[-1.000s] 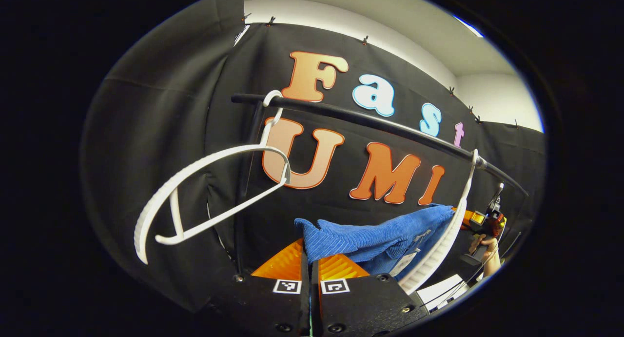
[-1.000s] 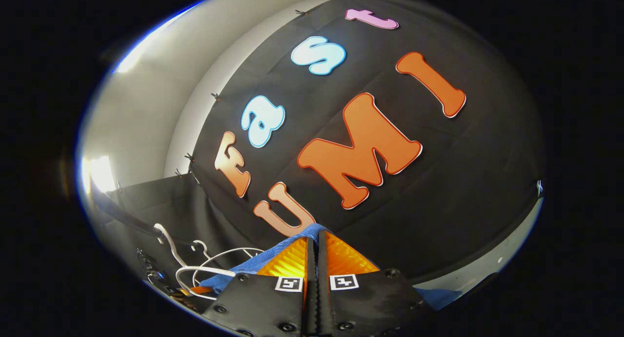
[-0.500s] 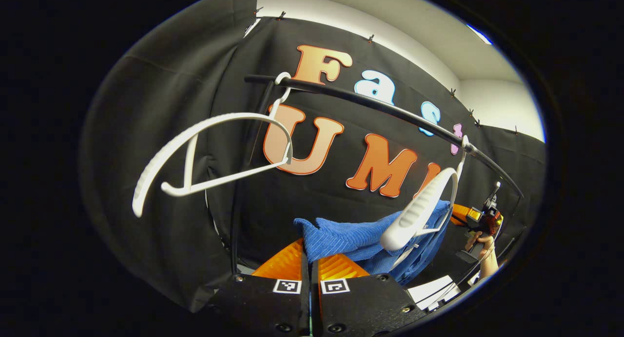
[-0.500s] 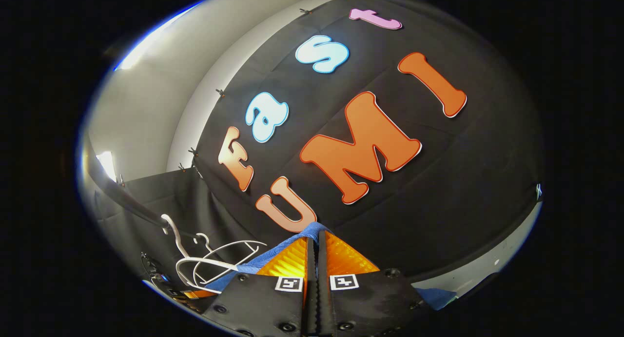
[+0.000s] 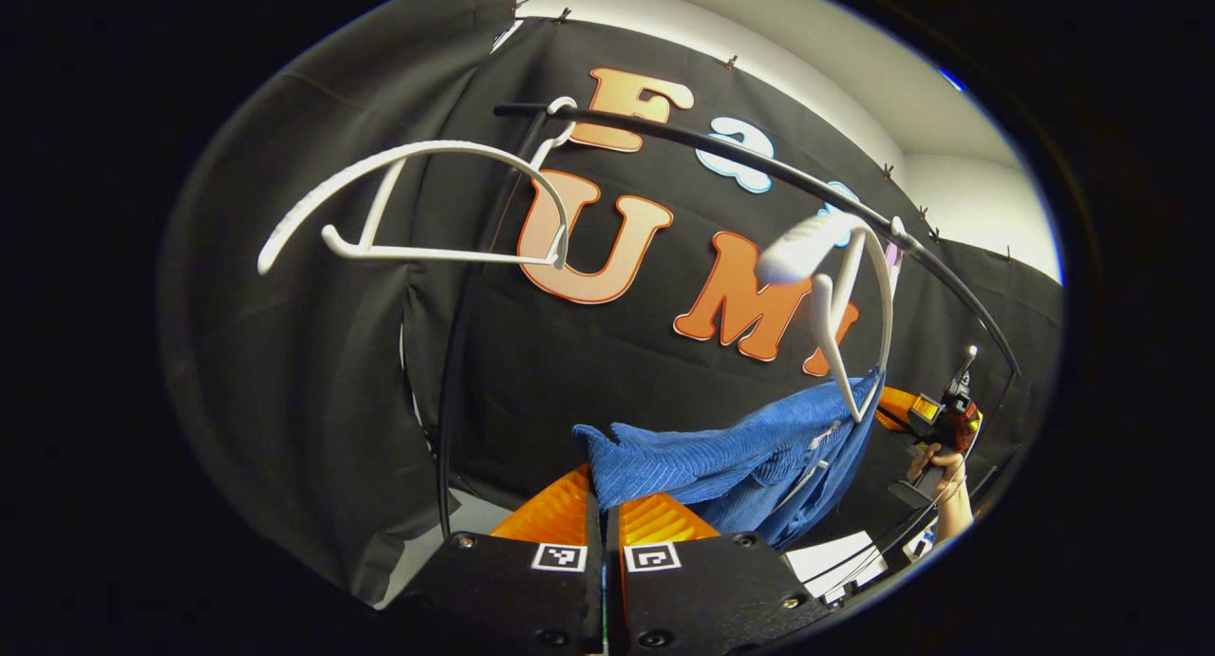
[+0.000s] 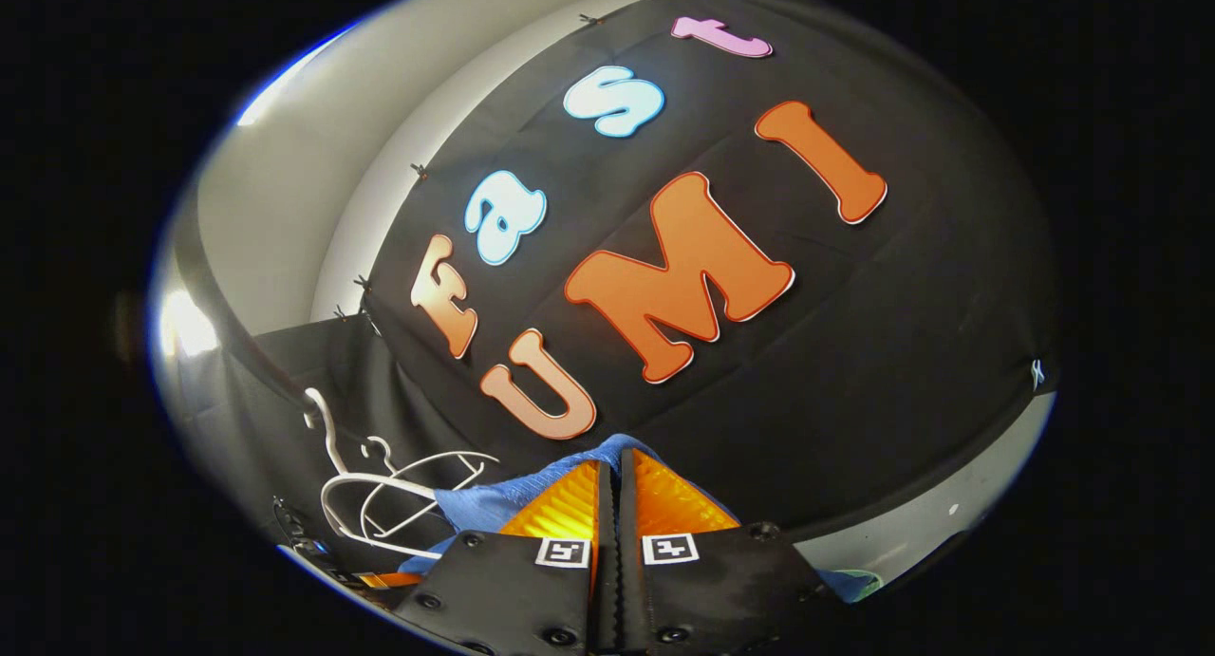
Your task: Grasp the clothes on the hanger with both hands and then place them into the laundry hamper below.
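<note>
Fabric of one blue garment [image 5: 721, 457] stretches between the left gripper [image 5: 604, 504] and right gripper [image 6: 612, 490], each clamped on it, below two white hangers [image 5: 418, 200].

Hangers [image 5: 427, 200] on rail [image 5: 759, 167], garment [image 5: 721, 457] below (between tools)

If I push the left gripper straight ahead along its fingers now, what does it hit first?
The left gripper is already clamped on the blue ribbed cloth garment, so that bunches first. Beyond it, probably the black cloth wall; the white plastic hangers sit above that line, though depth is unclear.
</note>
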A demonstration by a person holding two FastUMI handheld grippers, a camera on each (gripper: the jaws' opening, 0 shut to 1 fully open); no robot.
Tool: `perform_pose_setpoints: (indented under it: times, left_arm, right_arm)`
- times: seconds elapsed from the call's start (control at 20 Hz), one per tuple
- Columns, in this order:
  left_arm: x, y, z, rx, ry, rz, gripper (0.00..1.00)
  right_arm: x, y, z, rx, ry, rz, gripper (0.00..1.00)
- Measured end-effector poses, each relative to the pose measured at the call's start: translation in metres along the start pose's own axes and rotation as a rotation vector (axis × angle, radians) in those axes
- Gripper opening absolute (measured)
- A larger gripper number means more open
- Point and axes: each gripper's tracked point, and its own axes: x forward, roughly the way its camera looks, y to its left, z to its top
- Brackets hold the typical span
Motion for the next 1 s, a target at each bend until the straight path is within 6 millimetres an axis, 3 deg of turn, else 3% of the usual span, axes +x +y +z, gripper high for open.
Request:
perform_pose_setpoints:
  times: [1.0]
  left_arm:
    - [0.003,-0.015,-0.068,0.032,0.081,0.005,0.01]
  right_arm:
    - [-0.035,-0.048,-0.032,-0.009,0.023,-0.137,0.07]
